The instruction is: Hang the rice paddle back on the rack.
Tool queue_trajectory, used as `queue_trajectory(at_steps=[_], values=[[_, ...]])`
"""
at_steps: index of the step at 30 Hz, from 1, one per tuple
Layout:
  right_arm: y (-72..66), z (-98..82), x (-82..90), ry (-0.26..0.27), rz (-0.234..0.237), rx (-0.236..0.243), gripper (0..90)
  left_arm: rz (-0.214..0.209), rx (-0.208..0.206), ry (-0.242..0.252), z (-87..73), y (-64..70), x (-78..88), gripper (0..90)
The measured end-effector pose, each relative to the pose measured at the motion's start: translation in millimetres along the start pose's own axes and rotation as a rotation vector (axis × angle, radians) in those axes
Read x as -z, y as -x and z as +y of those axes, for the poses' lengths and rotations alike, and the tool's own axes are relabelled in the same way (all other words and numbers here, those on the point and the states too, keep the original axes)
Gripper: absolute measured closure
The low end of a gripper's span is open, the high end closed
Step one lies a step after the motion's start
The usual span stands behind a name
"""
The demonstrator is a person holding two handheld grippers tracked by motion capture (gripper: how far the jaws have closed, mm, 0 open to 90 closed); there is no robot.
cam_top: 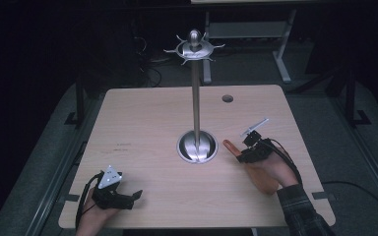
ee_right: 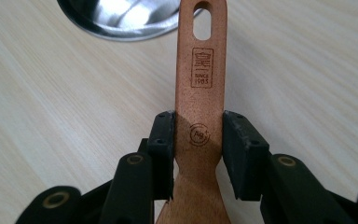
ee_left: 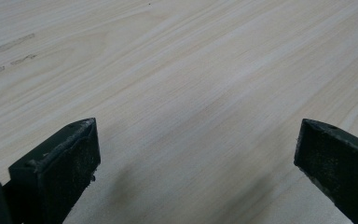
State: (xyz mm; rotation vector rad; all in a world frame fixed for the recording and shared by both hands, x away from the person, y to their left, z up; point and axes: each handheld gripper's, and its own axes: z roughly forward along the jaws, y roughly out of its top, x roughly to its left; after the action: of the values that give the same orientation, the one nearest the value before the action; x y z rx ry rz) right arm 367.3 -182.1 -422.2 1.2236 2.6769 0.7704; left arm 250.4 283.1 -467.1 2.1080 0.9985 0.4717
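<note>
Nearest the lens, at the bottom of the high view, two forearms reach in over the near edge of the wooden table (cam_top: 142, 113). At lower left the left gripper (cam_top: 137, 194) rests low on the tabletop with a grey three-cornered plate on top. In the left gripper view its jaws stand wide apart at the lower corners of the frame, with bare pale wood grain (ee_left: 182, 84) between them and nothing held.

Right of centre in the high view, the right gripper (cam_top: 239, 153) sits in the right hand (cam_top: 266, 169), a plaid sleeve (cam_top: 300, 211) running off the lower right corner. In the right gripper view its jaws are closed against both edges of a flat brown spatula handle (ee_right: 201, 79), which bears a stamped mark and a hanging slot at its far end. That end points toward the upper middle of the frame, close to the shiny round base (ee_right: 116, 16).

Farther back, mid-frame in the high view, the metal stand (cam_top: 196, 98) rises from its base to a hooked crown near the top. A round cable hole (cam_top: 228, 98) lies toward the far edge.
</note>
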Motion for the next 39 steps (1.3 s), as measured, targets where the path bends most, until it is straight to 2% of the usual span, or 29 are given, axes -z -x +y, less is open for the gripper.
queue_trajectory(at_steps=[8,12,22,25,39], values=[[5.5,-2.6,14.4,0.094,0.021,-0.025,64.7,0.000,0.002,0.002,0.0,0.1,0.2,0.0],[7.7,-4.2,21.1,0.136,0.048,-0.038,64.7,0.000,0.000,0.003,0.1,0.0,0.4,0.0],[11.3,-9.5,36.3,0.275,0.079,-0.059,64.7,0.001,0.000,0.002,0.2,0.1,0.4,0.0],[12.2,-10.7,37.6,0.296,0.082,-0.063,64.7,0.000,0.002,0.004,0.4,0.5,0.6,0.0],[12.8,-14.5,50.8,0.419,0.114,-0.041,64.7,0.002,-0.001,0.005,0.6,0.8,1.2,0.0]])
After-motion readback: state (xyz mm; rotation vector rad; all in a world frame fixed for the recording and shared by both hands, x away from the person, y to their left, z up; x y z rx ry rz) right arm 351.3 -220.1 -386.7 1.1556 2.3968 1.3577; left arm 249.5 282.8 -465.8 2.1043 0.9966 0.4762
